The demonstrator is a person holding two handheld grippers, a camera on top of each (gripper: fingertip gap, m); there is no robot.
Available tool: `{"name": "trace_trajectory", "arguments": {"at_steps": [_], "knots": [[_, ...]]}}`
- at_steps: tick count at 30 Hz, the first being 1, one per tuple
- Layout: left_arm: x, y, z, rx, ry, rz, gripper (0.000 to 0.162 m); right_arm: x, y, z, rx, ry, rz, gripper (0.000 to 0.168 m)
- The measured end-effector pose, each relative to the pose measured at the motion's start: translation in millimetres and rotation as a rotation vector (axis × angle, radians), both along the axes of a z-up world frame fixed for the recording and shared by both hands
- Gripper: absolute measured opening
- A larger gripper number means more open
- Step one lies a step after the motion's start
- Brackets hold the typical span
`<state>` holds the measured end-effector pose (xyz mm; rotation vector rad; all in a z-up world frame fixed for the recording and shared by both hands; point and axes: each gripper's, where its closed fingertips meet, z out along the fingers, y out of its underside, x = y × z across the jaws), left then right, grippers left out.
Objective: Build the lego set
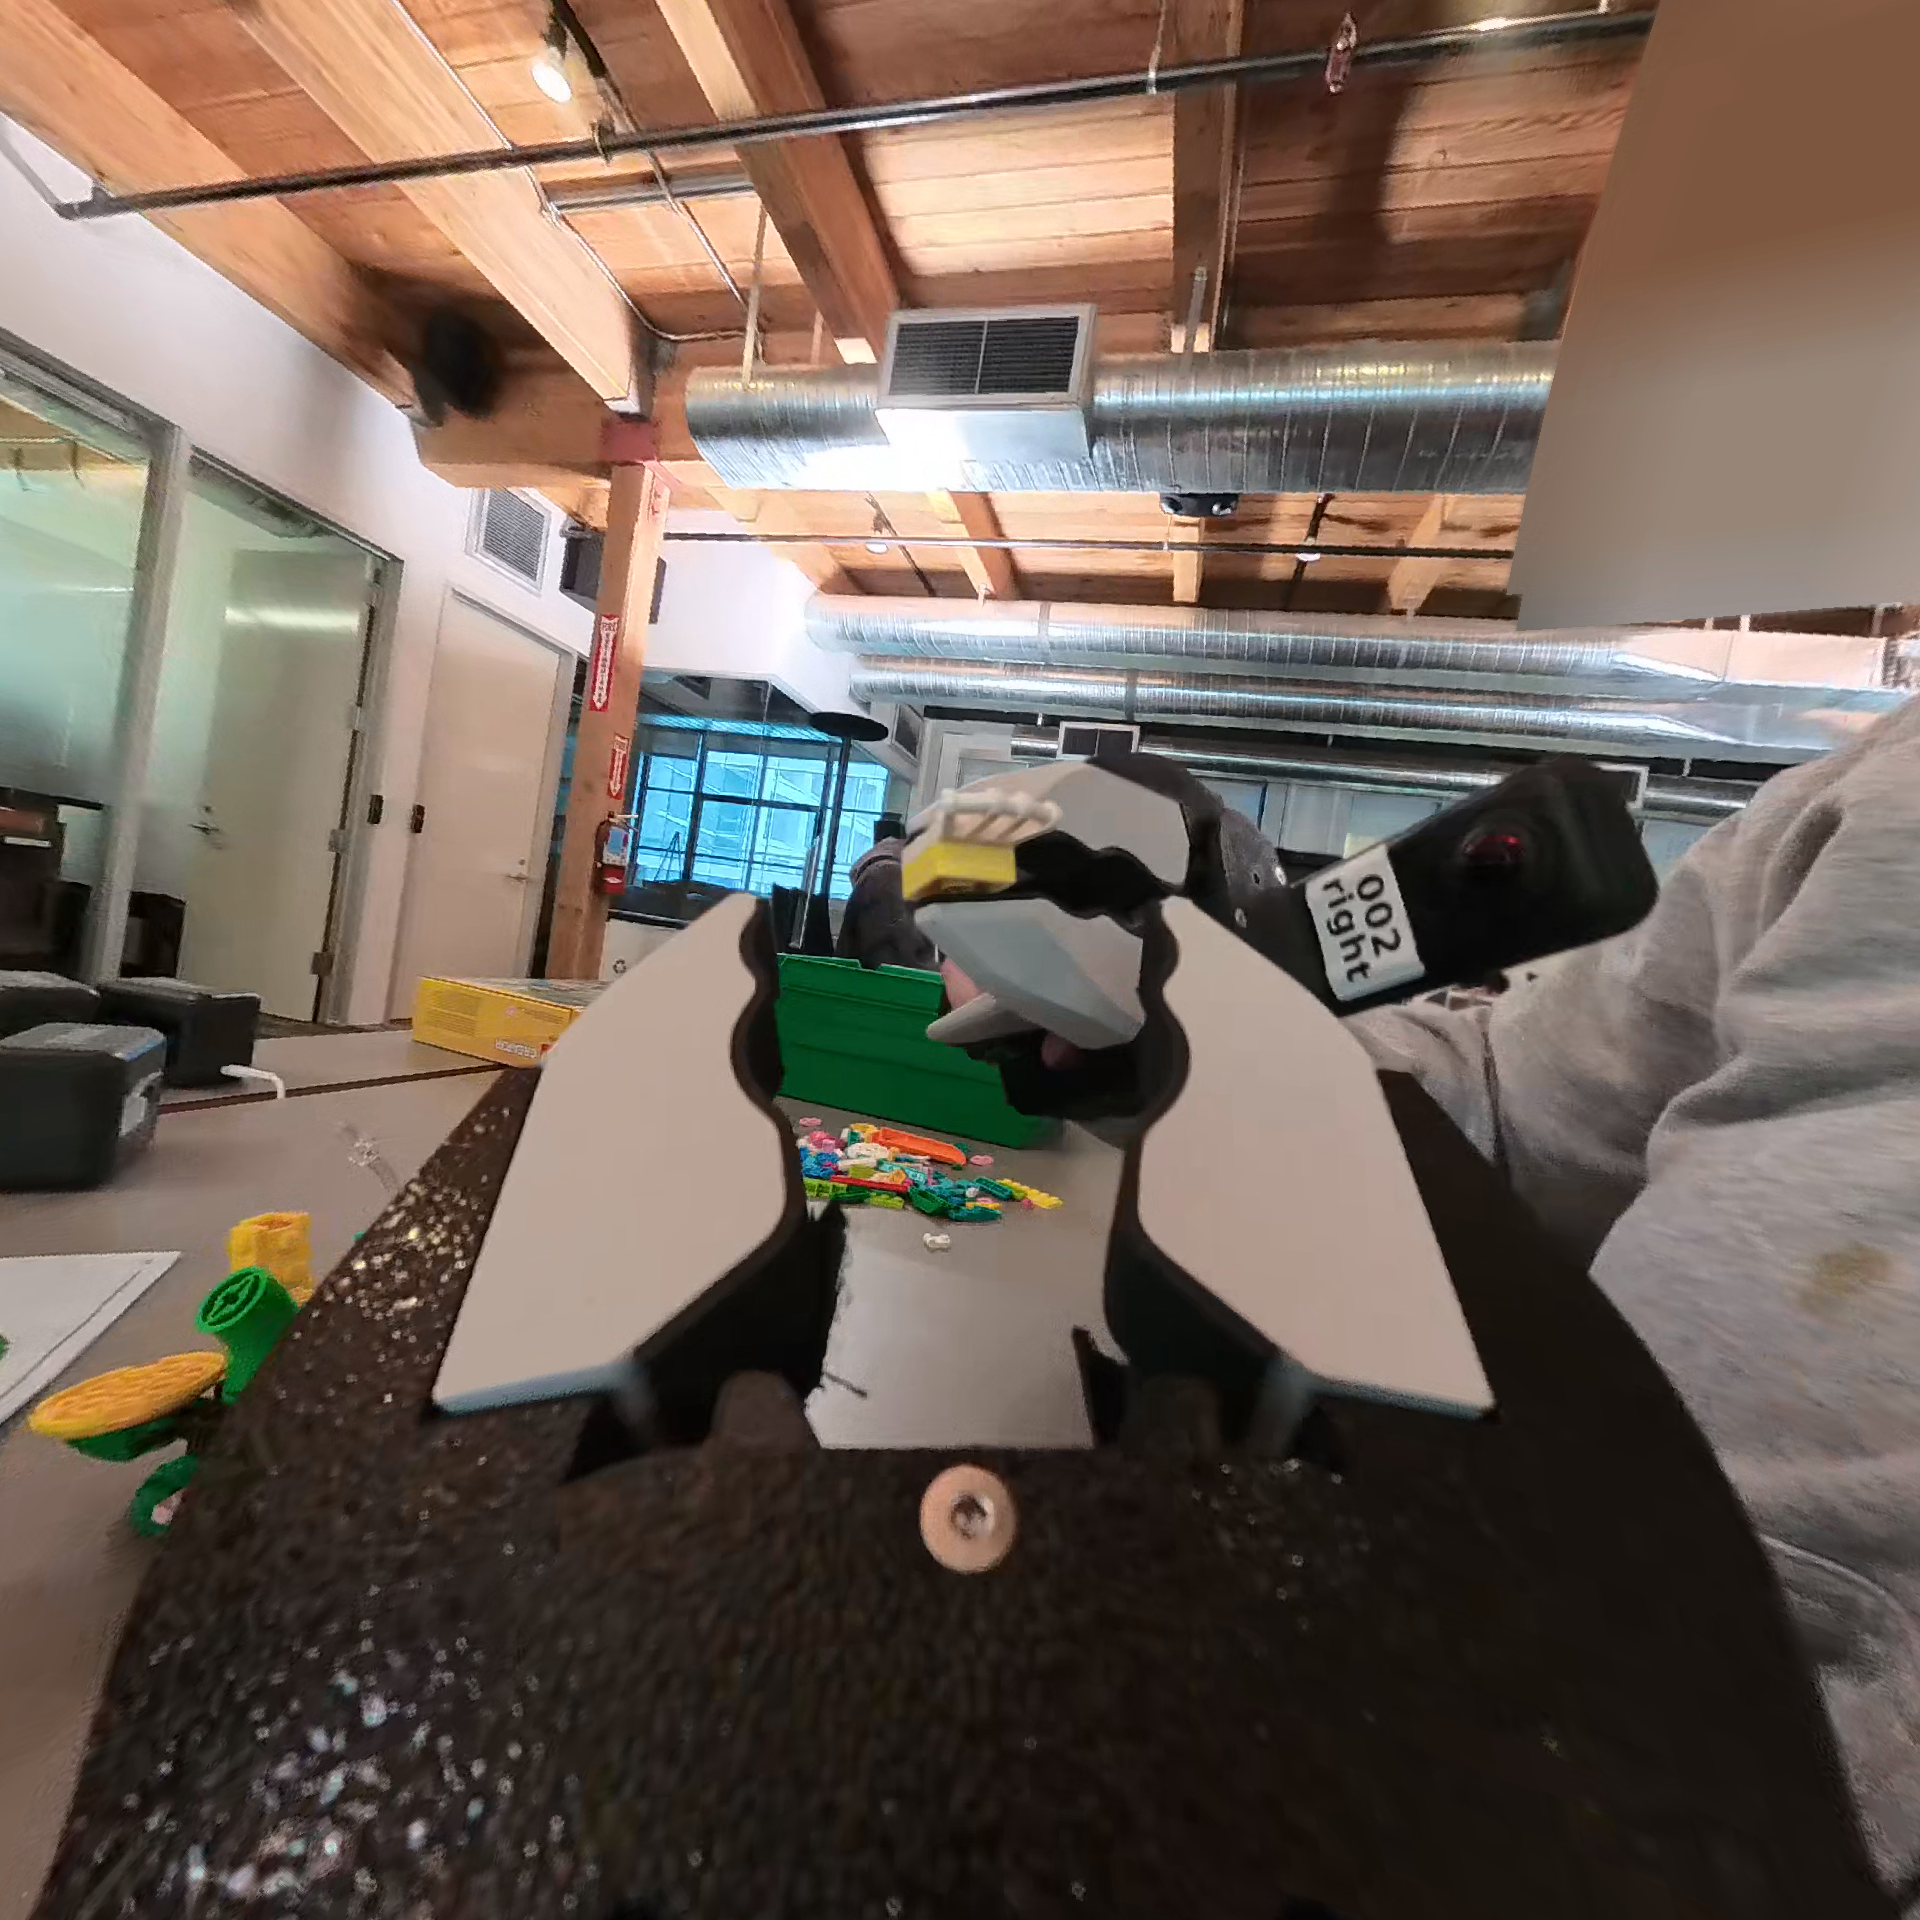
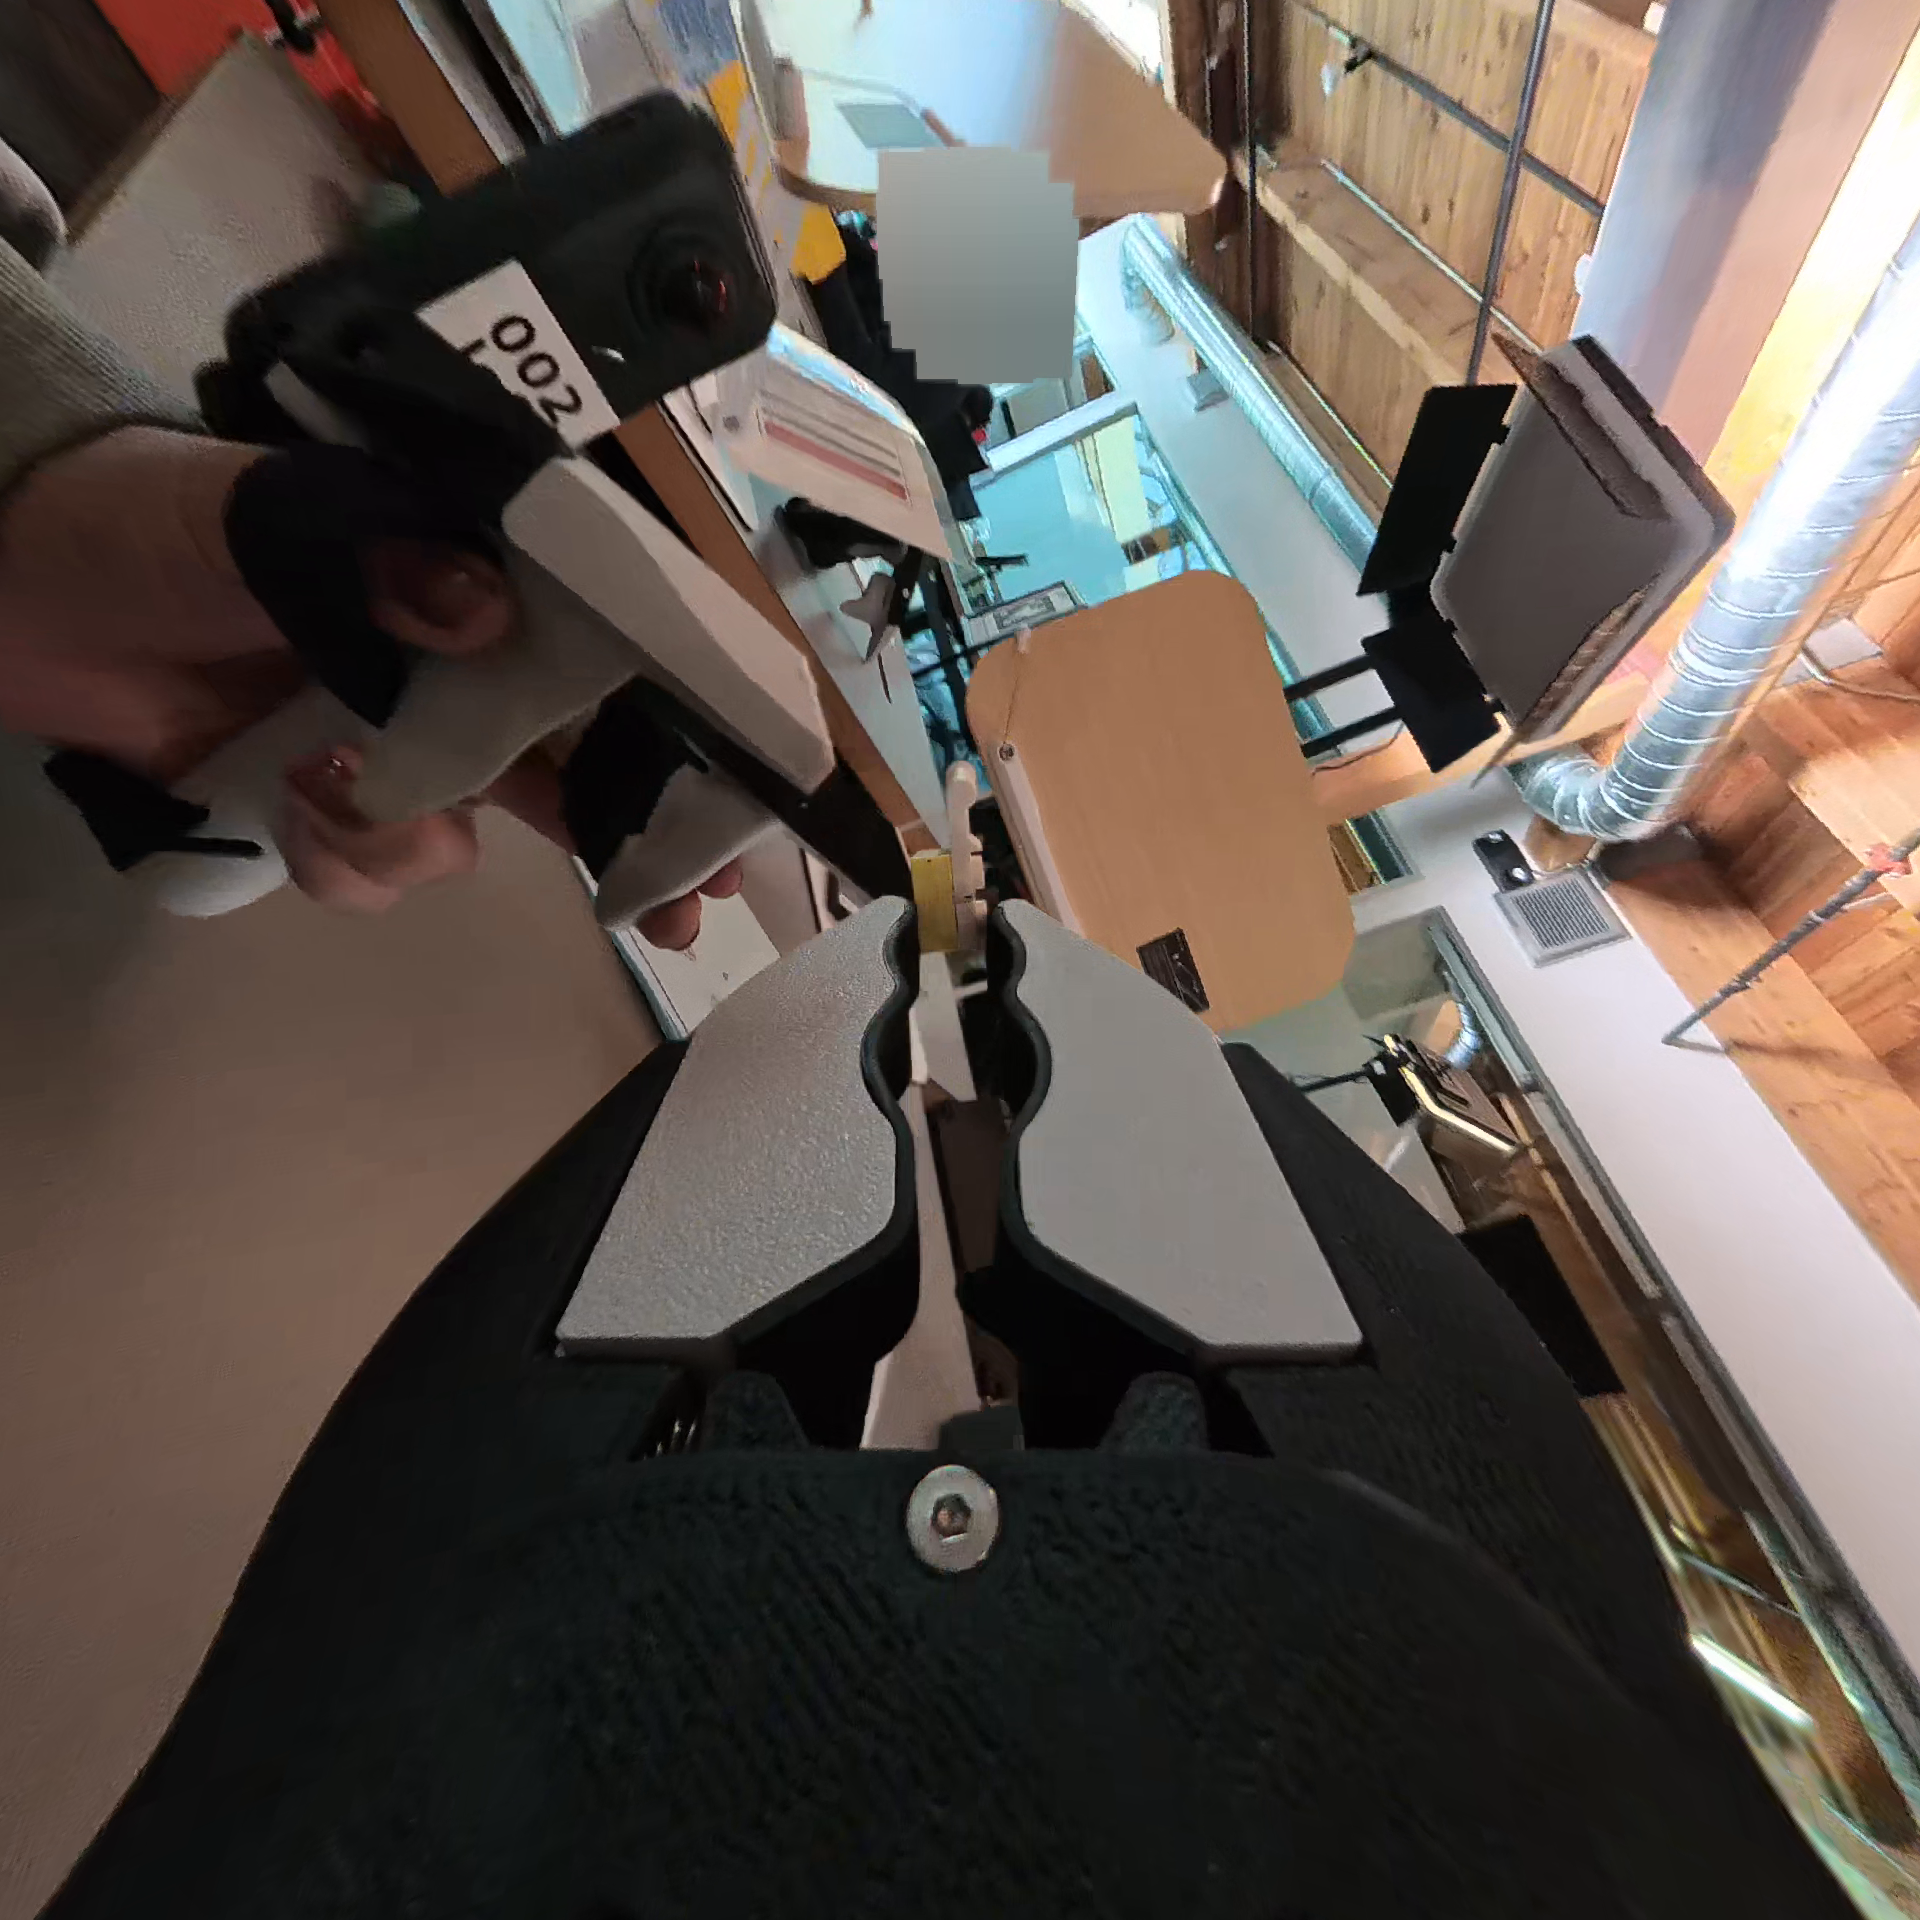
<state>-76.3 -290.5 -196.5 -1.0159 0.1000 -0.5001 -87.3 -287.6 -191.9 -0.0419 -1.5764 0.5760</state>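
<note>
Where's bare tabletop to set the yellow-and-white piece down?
Bare grey table just this side of the loose coloured brick pile, between the open left gripper fingers. Crowded: the pile before the green bin, and the yellow-green flower build far left.

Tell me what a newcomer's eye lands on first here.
Probably the right gripper raised above the table, pinching a small yellow-and-white lego piece. Next, the open, empty left gripper facing it, then the bright pile of loose bricks before a green bin.

left gripper point(image 1: 961, 925) — matt grey finger plates, rough speckled black body | yellow brick point(image 1: 956, 868) — glossy plastic | green bin point(image 1: 873, 1029) smooth plastic | ceiling beams point(image 1: 790, 135) wood | ducts point(image 1: 1299, 416) ribbed shiny metal | sleeve point(image 1: 1714, 1039) grey cloth
</note>
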Motion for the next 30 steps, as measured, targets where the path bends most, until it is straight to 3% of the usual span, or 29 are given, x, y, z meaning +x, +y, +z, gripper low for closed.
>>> {"name": "trace_trajectory", "arguments": {"at_steps": [4,7,12,18,21,25,30], "knots": [[12,0,0,-0.001,0.056,-0.021,0.056,9,-8,3,-0.046,-0.025,0.115,0.010],[21,-3,1,-0.011,-0.045,-0.208,0.048,14,-14,4,-0.098,-0.046,0.196,0.011],[29,-8,2,-0.046,-0.235,-0.533,0.050,20,-26,-1,-0.056,-0.069,0.268,0.010],[39,-19,4,-0.014,-0.256,-0.691,0.019,25,-34,-7,-0.050,-0.098,0.304,0.011],[39,-22,5,-0.005,-0.281,-0.739,0.017,26,-35,-7,-0.077,-0.117,0.318,0.011],[37,-17,2,-0.014,-0.249,-0.669,0.016,24,-33,-8,-0.083,-0.127,0.290,0.011],[25,-3,-12,-0.069,-0.004,-0.309,0.016,22,-2,-19,-0.174,-0.285,0.169,0.021]]}}
